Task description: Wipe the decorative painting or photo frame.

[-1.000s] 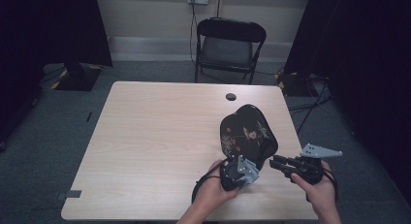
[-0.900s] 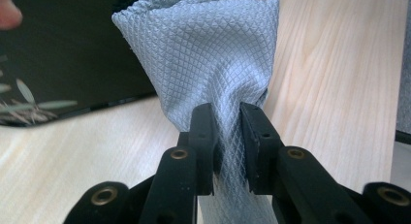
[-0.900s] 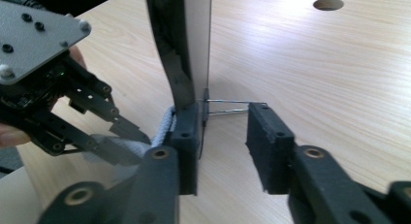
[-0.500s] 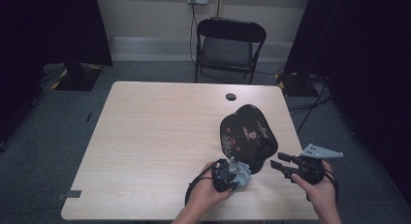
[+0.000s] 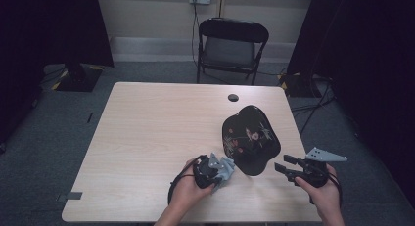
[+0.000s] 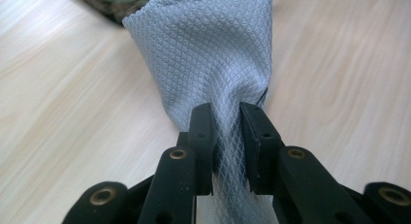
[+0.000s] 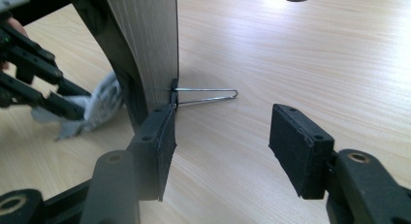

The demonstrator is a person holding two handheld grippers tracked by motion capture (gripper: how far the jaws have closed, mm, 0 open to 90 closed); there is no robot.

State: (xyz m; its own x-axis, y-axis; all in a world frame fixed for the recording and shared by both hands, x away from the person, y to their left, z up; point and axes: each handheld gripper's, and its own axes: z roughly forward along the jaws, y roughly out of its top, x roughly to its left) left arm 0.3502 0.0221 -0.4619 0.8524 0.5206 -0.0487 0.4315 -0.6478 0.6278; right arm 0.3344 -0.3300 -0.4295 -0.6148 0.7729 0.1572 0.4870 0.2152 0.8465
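Grey cloth (image 5: pixel 222 167), bunched up, sits near the front edge of a pale wooden table (image 5: pixel 147 138) in the high view, pinched by the left gripper (image 5: pixel 211 171) held in the person's left hand (image 5: pixel 188 189). Just to its right a glossy black tray (image 5: pixel 250 138) with a floral pattern stands tilted on its lower edge. The right gripper (image 5: pixel 286 166) is just beside the tray's right edge, jaws spread. A black folding chair (image 5: pixel 230 47) stands beyond the table.

Left gripper view: the two black jaws press together on a twisted neck of the waffle-textured cloth (image 6: pixel 213 59), which fans out above them over the tabletop.

Right gripper view: the jaws stand wide apart with bare table between them. The tray's pale back (image 7: pixel 145 40) rises by the left jaw, propped by a wire stand (image 7: pixel 208 96). Farther left, the other gripper holds the cloth (image 7: pixel 92 110).
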